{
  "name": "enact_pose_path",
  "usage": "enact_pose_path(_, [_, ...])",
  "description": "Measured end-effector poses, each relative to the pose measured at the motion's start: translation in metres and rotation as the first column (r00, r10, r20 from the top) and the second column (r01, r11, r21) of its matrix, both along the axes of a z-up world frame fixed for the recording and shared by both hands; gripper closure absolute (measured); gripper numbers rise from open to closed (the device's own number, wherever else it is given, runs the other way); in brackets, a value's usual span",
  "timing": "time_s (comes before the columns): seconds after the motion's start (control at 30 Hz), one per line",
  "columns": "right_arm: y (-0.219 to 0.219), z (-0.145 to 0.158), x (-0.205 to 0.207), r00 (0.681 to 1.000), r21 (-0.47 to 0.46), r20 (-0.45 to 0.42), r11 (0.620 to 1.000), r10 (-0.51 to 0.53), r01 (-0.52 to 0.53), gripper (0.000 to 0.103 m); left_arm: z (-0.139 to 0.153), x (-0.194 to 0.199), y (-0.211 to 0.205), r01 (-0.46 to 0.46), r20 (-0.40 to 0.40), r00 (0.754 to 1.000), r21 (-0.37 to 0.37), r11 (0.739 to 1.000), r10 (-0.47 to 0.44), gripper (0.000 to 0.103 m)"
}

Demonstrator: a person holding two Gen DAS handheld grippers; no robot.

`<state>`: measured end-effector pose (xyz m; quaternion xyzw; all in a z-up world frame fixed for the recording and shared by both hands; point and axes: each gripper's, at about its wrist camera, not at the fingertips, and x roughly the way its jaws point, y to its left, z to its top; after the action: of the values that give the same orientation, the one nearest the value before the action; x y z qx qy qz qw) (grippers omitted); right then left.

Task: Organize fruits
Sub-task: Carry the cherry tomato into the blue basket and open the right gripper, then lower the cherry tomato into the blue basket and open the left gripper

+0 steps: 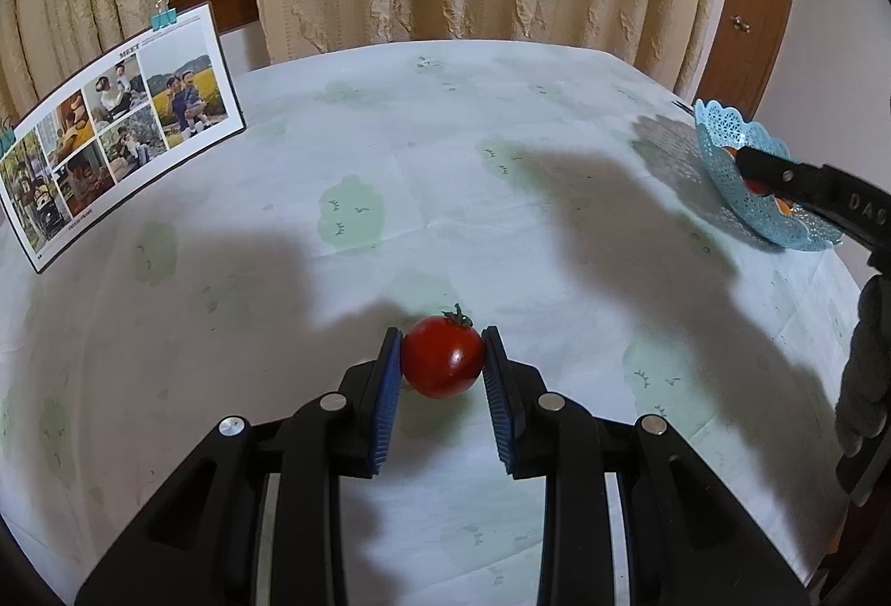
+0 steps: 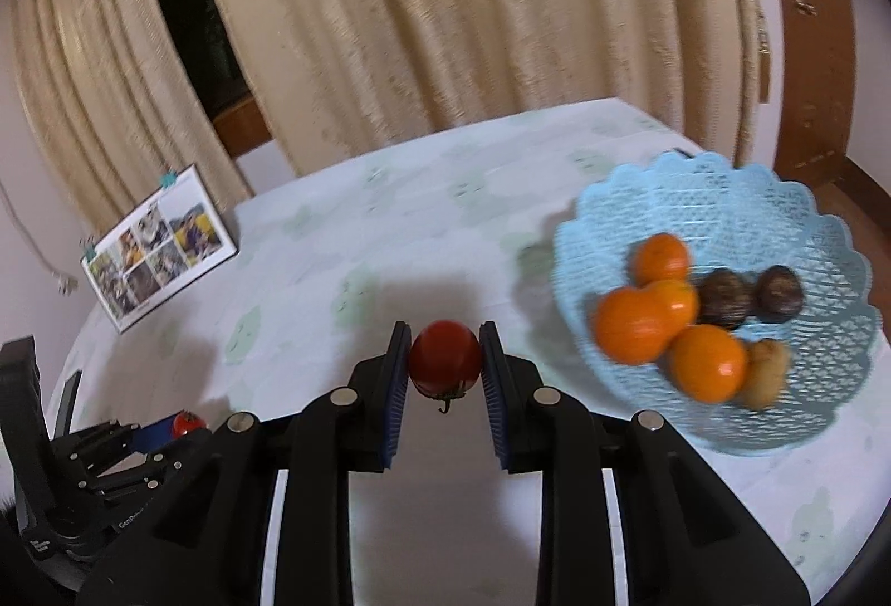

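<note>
Left gripper (image 1: 442, 347) pads pinched tomato (image 1: 442, 356) resting on tablecloth (image 1: 445, 149), ready for lift. Right gripper (image 2: 444, 341) clamped second tomato (image 2: 445, 356) aloft, stem down, beside blue basket (image 2: 824, 238) holding oranges (image 2: 707, 363), likely its destination.

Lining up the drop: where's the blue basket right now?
The blue basket sits on the table's right side, just right of the right gripper and its tomato; the left wrist view shows it at the far right edge.
</note>
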<state>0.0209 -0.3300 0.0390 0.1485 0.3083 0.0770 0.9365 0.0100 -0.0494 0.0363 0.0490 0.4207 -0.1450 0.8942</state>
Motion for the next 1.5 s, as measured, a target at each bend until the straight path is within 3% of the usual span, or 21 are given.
enact_pose_path(0.57, [-0.088,-0.003,-0.024,0.977,0.065,0.021,0.975,-0.214,0.213,0.077,0.010,-0.002,-0.034,0.057,0.022,0.998,0.022,0.998,-0.058,0.074])
enact_pose_path(0.83, [-0.107,-0.016,-0.027,0.964,0.081,0.002,0.961,-0.267,0.266,0.077,0.015,-0.003,-0.051,0.088,0.034,0.995,0.037,0.995,-0.089,0.074])
enact_pose_path(0.93, [-0.116,-0.019,-0.030,0.957,0.106,0.004,0.952,-0.288,0.286,0.068,0.016,-0.005,-0.058,0.099,0.038,0.994,0.043,0.994,-0.101,0.074])
enact_pose_path(0.97, [-0.119,-0.020,-0.032,0.952,0.118,0.008,0.946,-0.306,0.303,0.051,0.017,-0.005,-0.061,0.103,0.039,0.994,0.045,0.994,-0.105,0.074])
enact_pose_path(1.0, [-0.124,-0.020,-0.037,0.940,0.129,0.020,0.933,-0.341,0.336,0.042,0.017,-0.005,-0.064,0.109,0.040,0.993,0.048,0.993,-0.111,0.074])
enact_pose_path(1.27, [-0.141,-0.015,-0.064,0.858,0.095,0.112,0.865,-0.500,0.492,0.042,0.021,-0.006,-0.091,0.150,0.052,0.987,0.067,0.986,-0.154,0.074])
enact_pose_path(1.37, [-0.143,-0.015,-0.072,0.811,0.069,0.154,0.825,-0.565,0.561,0.033,0.025,-0.007,-0.106,0.180,0.061,0.981,0.077,0.981,-0.185,0.074])
enact_pose_path(1.5, [-0.152,-0.020,-0.081,0.770,0.061,0.174,0.787,-0.614,0.614,0.032,0.029,-0.008,-0.125,0.215,0.076,0.972,0.092,0.972,-0.222,0.074])
